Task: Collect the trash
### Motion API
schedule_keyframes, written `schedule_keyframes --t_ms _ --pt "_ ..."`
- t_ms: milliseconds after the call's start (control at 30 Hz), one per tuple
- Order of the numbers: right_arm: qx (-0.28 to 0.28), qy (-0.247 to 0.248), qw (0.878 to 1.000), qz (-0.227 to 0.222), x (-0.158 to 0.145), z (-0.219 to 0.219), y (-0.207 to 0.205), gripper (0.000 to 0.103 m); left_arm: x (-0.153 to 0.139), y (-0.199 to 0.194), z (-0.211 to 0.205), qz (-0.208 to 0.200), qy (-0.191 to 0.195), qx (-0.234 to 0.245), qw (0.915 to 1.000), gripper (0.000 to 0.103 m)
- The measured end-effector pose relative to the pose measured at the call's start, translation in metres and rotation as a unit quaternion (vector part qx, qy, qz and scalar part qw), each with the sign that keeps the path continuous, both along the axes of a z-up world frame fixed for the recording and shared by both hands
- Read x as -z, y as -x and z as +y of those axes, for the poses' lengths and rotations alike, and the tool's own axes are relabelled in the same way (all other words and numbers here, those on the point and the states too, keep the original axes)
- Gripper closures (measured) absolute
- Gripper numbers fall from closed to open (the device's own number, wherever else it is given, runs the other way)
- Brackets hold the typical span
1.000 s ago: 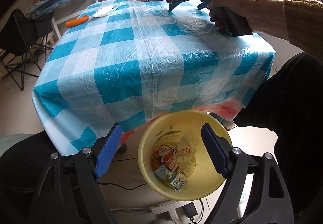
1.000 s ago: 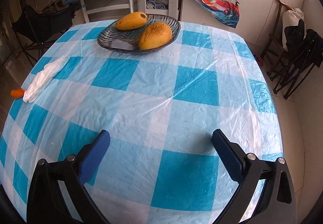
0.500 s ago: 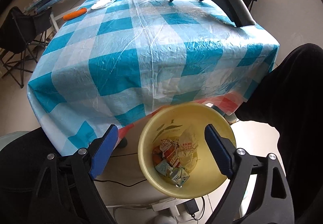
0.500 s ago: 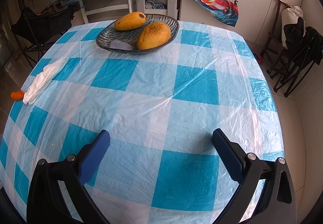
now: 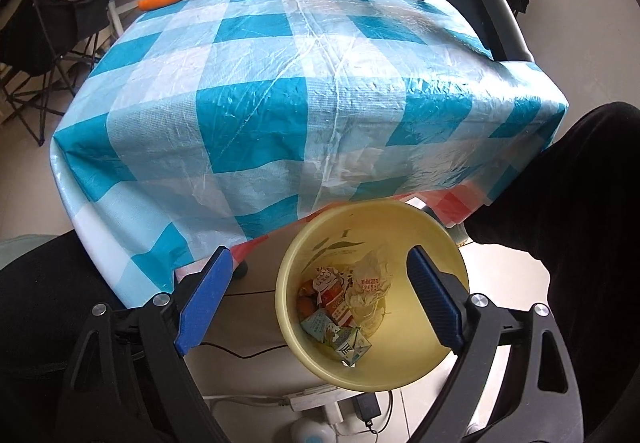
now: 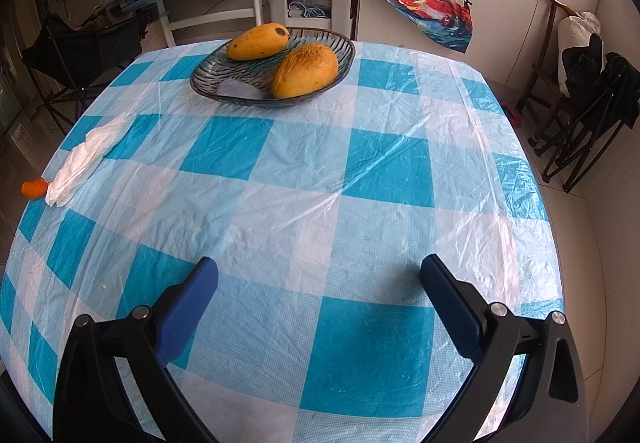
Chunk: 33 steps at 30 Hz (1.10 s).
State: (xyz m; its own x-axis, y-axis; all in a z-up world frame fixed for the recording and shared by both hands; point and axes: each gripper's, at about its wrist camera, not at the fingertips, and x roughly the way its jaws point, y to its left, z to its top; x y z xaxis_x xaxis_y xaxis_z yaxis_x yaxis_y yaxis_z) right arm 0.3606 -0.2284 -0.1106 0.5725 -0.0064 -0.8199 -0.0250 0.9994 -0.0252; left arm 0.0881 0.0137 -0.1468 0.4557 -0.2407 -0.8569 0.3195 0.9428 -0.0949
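So the left hand-held gripper (image 5: 320,295) is hanging over the round yellow plastic trash bin (image 5: 400,219) on the floor by the tabletop's near edge. Its jaws have just been opening and now stand wide apart with nothing between them. The bin holds a pile of crumpled snack wrappers and small flattened cartons (image 5: 344,307), so that part of the trash looks dealt with.

The right hand-held gripper (image 6: 320,303) sits over the blue-and-white checked plastic tablecloth (image 6: 280,227), jaws spread wide, also empty. In the left view no hand shows on its handle and it seems to be resting on the tabletop.

What's left that reads as trash to me: the crumpled white tissue (image 6: 86,159) near the far left edge, with the orange carrot-like piece (image 6: 35,188) just beside it.

Things I'd worry about:
- The tissue is flat and limp on slick plastic. A pinch could grab the tablecloth too and drag it, and the dark glass fruit dish (image 6: 208,77) with the two yellow mangoes (image 6: 304,69) would ride along.
- The orange piece sits right at the edge, so a nudge could roll it onto the floor.
- The bin is partly tucked under the cloth's overhang, so a light tissue dropped from high up could miss the bin.
- It's a long reach from here to that corner.
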Motion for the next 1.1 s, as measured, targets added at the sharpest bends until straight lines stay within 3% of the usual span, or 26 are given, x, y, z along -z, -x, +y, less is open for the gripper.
schedule_keyframes --t_ms 400,1100 --pt "0.0 0.0 1.0 0.0 0.0 0.0 0.0 0.006 0.007 -0.015 0.025 0.04 0.053 -0.051 0.9965 0.018" --pt "0.0 0.0 1.0 0.0 0.0 -0.001 -0.001 0.006 0.007 -0.014 0.022 0.041 0.047 -0.047 0.9969 0.018"
